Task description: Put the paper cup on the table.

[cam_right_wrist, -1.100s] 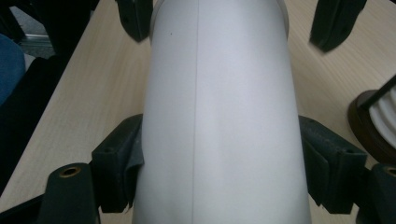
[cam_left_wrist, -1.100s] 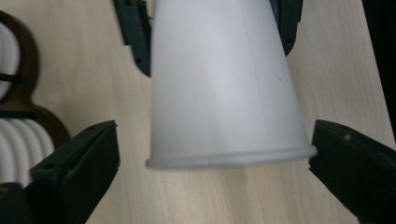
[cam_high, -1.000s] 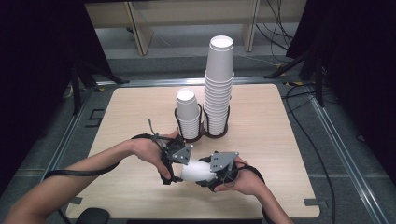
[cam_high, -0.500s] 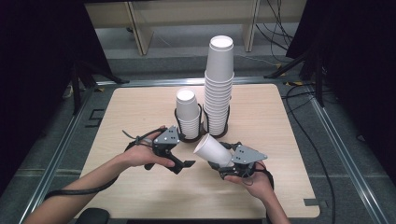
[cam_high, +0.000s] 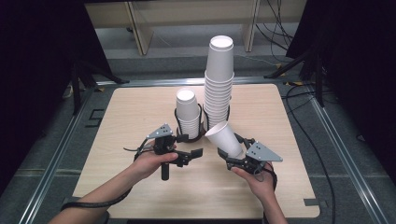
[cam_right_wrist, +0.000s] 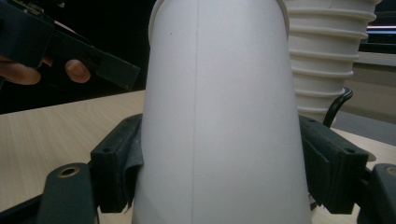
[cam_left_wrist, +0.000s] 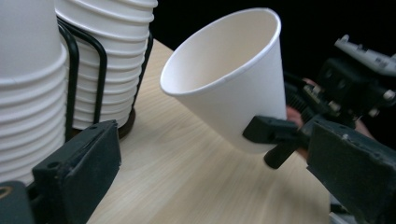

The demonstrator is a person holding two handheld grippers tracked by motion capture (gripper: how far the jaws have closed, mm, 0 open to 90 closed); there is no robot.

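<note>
Plain white paper cup (cam_high: 225, 138), smooth, tapered, no print or writing, clamped near its base between the right gripper (cam_high: 236, 156) fingers, mouth tilted toward ribbed cup stacks (cam_high: 217, 88) in black wire holders (cam_high: 201, 126), left gripper (cam_high: 189, 156) fingers apart and empty, just been closing, pale woodgrain table (cam_high: 130, 112).

Paper cup (cam_high: 225, 138): plain white, empty, undented. Tilted, mouth up and away, narrow base clamped between jaws above the surface.

My light wooden table (cam_high: 140, 116) sits on a grey floor (cam_high: 56, 140), dark surroundings on both sides, pale wooden furniture (cam_high: 187, 14) beyond, cables (cam_high: 308, 135) trailing.
</note>
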